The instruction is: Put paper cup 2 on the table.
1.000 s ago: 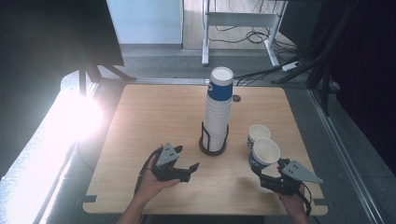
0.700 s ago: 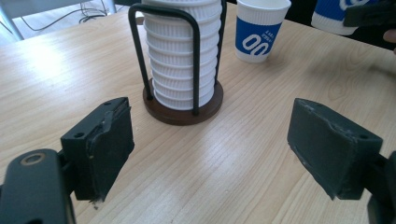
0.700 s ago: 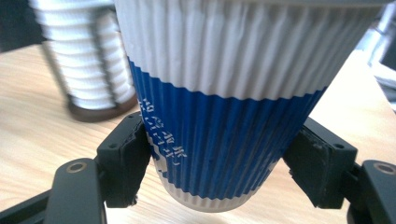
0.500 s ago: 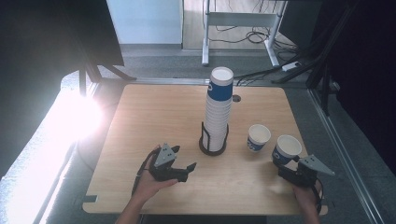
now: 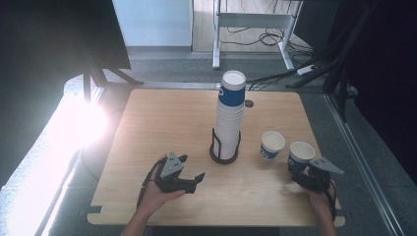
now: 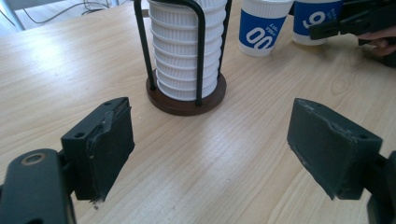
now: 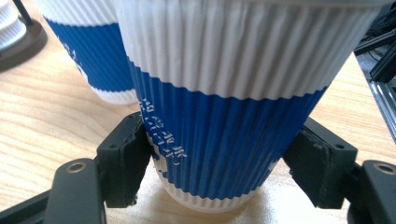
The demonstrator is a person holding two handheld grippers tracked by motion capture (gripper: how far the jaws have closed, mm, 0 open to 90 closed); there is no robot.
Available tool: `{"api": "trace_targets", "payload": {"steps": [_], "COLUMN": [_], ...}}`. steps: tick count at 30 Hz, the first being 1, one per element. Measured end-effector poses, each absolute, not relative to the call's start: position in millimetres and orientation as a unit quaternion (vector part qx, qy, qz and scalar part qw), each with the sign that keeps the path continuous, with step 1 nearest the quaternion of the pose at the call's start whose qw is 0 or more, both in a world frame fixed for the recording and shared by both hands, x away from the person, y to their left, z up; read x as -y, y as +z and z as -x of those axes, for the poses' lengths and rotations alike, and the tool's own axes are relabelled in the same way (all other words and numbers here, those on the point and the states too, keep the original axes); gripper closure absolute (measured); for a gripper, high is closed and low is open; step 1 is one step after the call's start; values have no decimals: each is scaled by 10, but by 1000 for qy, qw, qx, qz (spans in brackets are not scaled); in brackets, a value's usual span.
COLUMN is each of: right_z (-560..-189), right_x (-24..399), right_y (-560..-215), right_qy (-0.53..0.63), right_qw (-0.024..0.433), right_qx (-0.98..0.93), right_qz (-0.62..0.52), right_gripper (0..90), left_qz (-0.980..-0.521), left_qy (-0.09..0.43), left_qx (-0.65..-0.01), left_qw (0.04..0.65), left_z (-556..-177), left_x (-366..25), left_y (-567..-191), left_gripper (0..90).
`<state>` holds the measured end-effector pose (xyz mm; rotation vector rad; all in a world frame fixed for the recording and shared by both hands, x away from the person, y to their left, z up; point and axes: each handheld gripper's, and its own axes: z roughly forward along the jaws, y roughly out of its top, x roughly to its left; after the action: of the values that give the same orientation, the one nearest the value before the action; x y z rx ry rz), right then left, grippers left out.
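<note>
The left gripper (image 5: 189,179) lay idle at seven o'clock on the table (image 5: 162,123), jaws apart on nothing. At five o'clock the right gripper (image 5: 301,173) clamped the blue cup (image 5: 300,155), set down just beside the second cup (image 5: 272,145). Releasing with a sideways drag risked knocking that neighbour over.

Held cup (image 5: 301,155) in right gripper (image 5: 306,173), now apart from its twin, nearer table's right edge.
</note>
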<state>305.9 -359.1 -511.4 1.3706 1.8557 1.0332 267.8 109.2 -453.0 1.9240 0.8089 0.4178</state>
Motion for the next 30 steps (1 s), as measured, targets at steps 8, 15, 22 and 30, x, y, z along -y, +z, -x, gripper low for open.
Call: {"api": "trace_targets", "payload": {"steps": [8,15,22,30], "right_z": [-3090,-2975,-2681,-2386], "right_x": [3591,3577,3622,3531], "right_y": [-5129,-5113,-4925,-4482], "right_qy": [348,367,409,460], "right_qw": [298,307,327,342], "right_qx": [-713,-699,-670,-671], "right_qz": [-531,-532,-526,-470], "right_gripper": [256,131,122,172], "left_qz": [-793,-796,-793,-790], "left_qy": [172,168,170,174], "left_qx": [-327,-323,-325,-327], "left_qw": [484,484,487,489], "left_z": [-2642,-2632,-2636,-2635], "left_x": [-1067,-1052,-1098,-1128], "left_y": [-4530,-4536,-4514,-4491], "left_gripper": [149,149,149,149]}}
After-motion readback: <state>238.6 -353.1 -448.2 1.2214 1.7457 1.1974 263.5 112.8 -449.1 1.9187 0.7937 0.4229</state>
